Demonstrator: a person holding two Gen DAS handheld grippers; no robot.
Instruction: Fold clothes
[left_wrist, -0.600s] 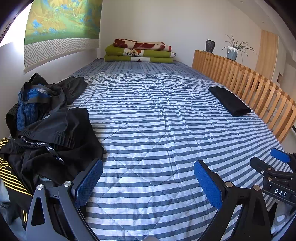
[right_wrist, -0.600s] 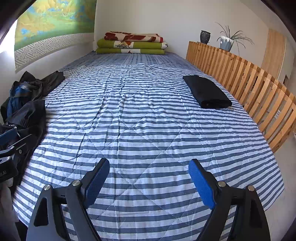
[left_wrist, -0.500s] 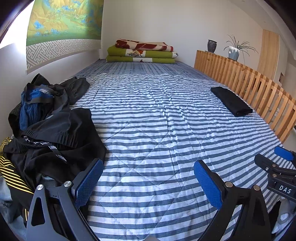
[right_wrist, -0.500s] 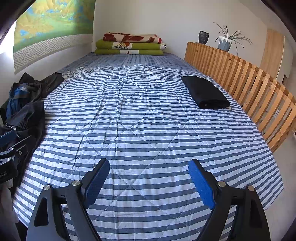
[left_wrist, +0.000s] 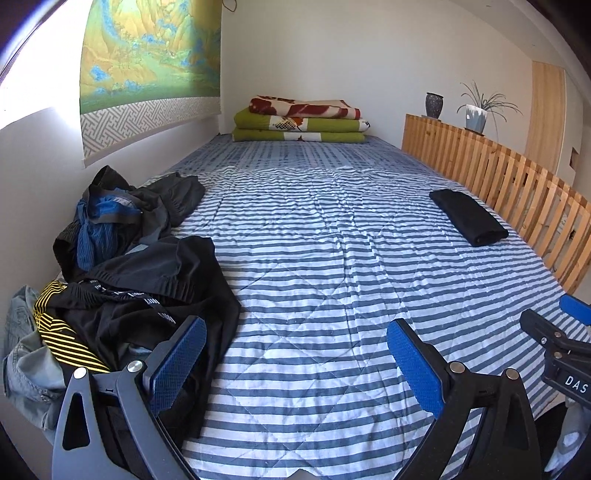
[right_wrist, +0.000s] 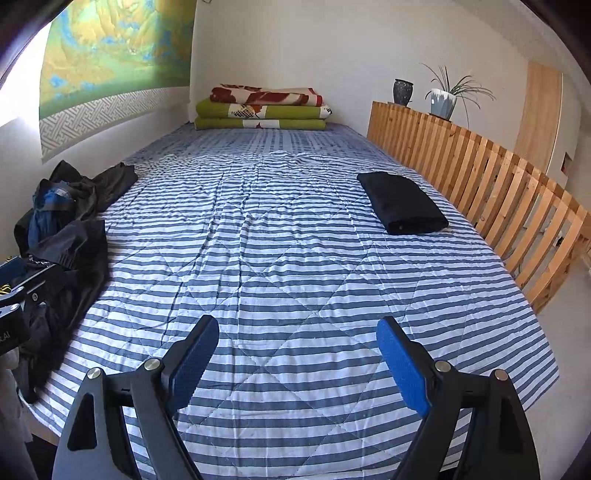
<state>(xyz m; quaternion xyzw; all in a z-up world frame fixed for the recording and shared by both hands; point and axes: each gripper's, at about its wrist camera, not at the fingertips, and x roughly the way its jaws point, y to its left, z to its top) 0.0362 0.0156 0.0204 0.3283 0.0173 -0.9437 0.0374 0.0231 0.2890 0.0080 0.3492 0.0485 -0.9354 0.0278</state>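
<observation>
White walls frame a long bed under a blue-and-white striped quilt, and I'm looking down its length with both tools out in front of me. Along the right side runs a slatted pale-wood rail; on the left wall hangs a green and gold landscape scroll. Against the left wall, a heap of unfolded dark clothes sprawls over the quilt's edge, black pieces tangled with a blue garment, a yellow-striped one and some pale denim. At the far end sits a stack of folded green and red-patterned blankets. Over on the right, close to the rail, one folded black garment lies flat and neat, well apart from the heap. On top of the rail stand a dark vase and a spiky potted plant. Now my left gripper, blue pads spread wide, nothing between them, hangs just beside the heap's near edge. My right gripper is spread wide too, empty, over bare striped quilt
</observation>
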